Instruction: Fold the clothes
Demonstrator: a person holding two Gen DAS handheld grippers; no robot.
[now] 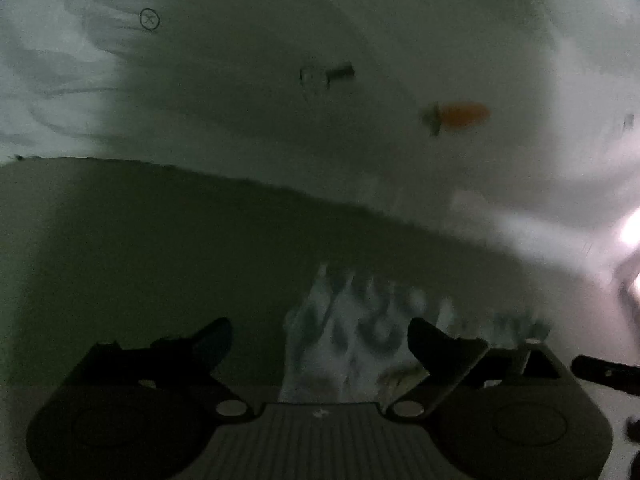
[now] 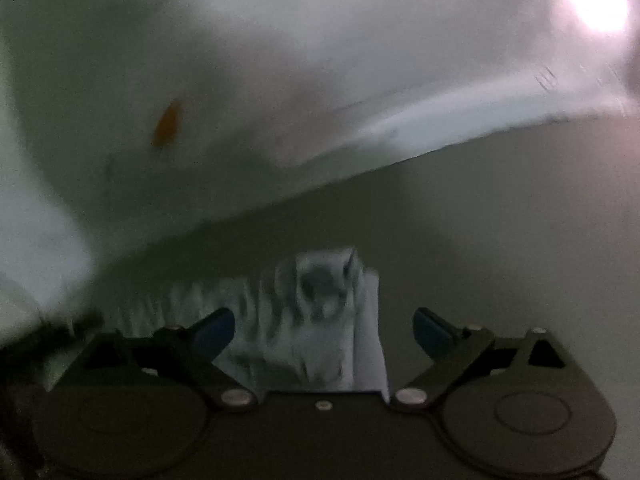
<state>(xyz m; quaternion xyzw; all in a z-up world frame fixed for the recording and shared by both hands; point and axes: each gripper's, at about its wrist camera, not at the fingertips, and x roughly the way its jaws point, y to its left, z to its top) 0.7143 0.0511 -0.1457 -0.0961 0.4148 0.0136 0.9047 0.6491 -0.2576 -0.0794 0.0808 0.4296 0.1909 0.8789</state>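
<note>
- Left gripper [image 1: 320, 336], bottom of its frame: jaws spread, pinching nothing; patterned cloth [image 1: 352, 332] lies between them.
- Orange mark [image 1: 464, 114] at upper right (blurred).
- Right gripper [image 2: 324, 328]: jaws spread, the cloth [image 2: 320, 312] loose between, bottom centre.

White surface [image 1: 120, 240], pale garment [image 1: 280, 40] lying on it

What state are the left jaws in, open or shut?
Open: the left gripper has its fingers wide apart, with patterned cloth lying loose between them, unpinched.
</note>
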